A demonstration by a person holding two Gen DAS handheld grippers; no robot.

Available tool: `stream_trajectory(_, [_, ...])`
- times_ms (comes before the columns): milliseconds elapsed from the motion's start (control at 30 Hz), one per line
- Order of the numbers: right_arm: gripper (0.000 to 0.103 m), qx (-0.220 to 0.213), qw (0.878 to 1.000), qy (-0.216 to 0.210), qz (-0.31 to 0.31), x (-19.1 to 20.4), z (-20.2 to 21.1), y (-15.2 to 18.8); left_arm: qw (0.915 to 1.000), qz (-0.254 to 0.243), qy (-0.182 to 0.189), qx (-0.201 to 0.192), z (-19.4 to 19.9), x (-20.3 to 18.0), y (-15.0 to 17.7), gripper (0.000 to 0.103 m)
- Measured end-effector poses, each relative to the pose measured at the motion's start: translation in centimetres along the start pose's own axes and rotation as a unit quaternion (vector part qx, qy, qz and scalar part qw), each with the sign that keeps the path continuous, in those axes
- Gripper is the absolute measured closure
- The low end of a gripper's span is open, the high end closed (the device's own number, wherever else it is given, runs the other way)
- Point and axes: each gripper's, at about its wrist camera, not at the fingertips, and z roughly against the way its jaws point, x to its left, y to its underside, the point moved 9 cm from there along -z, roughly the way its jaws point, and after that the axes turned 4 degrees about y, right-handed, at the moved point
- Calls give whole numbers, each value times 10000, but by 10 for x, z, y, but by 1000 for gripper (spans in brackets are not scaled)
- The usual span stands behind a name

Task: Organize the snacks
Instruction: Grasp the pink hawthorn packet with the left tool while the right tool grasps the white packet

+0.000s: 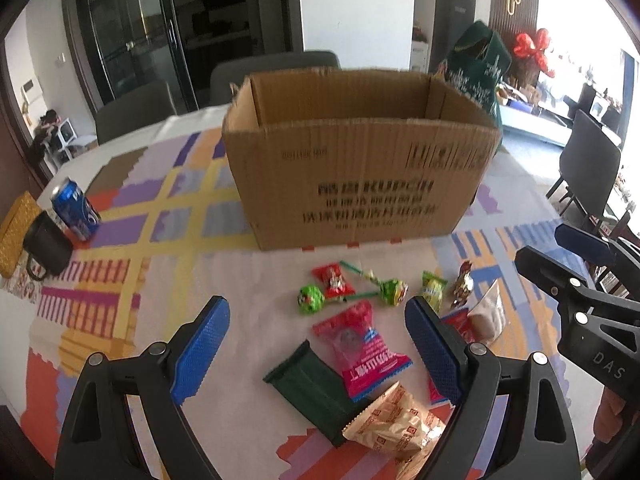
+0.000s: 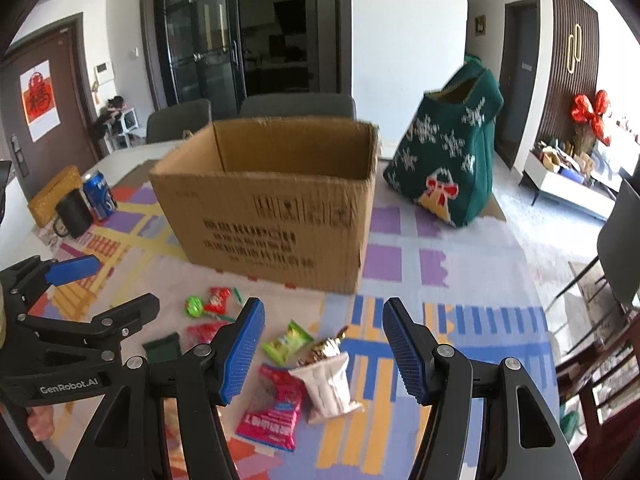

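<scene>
An open cardboard box [image 1: 360, 168] [image 2: 276, 208] stands on the patterned tablecloth. In front of it lie several snacks: two green lollipops [image 1: 311, 298], a red candy [image 1: 334, 280], a green candy [image 1: 433, 289] [image 2: 287, 340], a gold foil sweet [image 1: 463, 284] [image 2: 324, 348], a pink packet [image 1: 362, 350] [image 2: 276, 404], a dark green packet [image 1: 312, 388], a tan packet [image 1: 396, 424] and a white packet [image 2: 328, 384]. My left gripper [image 1: 318, 354] is open above the pink packet. My right gripper [image 2: 323, 350] is open above the white packet and gold sweet.
A blue soda can [image 1: 76, 210] [image 2: 100, 196], black mug [image 1: 48, 246] [image 2: 74, 214] and yellow box [image 1: 14, 232] sit at the table's left. A green knitted bag [image 2: 448, 152] stands right of the box. Chairs [image 1: 588, 172] surround the table.
</scene>
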Motion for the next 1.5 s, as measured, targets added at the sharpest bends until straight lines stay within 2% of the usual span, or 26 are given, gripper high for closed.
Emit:
stream_trajectory(467, [41,747,9968,-64,-259,-5,-37,54,9979,30,57,649,-47,-6,35,13])
stream_trajectory(767, [41,970,9949,-21,-273,-8,-53,70,9952,190,254,926,-70,-9,43,15])
stream_trajectory(867, [41,986,9948,-2,-247,-8,-55,72,9945,184,308,987,-76,-12,44,18])
stream_trajectory(1100, [41,1081,9935,-13,-345,-12,-60,77,9933,140,374,1085,-86,-20,43,35])
stream_trajectory(1167, [42,1090,9935,-31,-330,-12,-61,78,9933,139,352,1093,-88,-21,43,37])
stream_trajectory(1267, [50,1101,9933,-57,-330,-11,-63,77,9932,140,328,1112,-90,-21,41,43])
stream_trajectory(1333, [54,1124,9930,-81,-355,-11,-65,77,9914,200,460,1212,-92,-24,43,55])
stream_trajectory(1400, [61,1152,9926,-105,-373,-10,-66,77,9909,222,495,1230,-93,-24,43,60])
stream_trajectory(1500, [72,1153,9926,-136,-367,-9,-68,76,9910,177,496,1228,-93,-24,43,61])
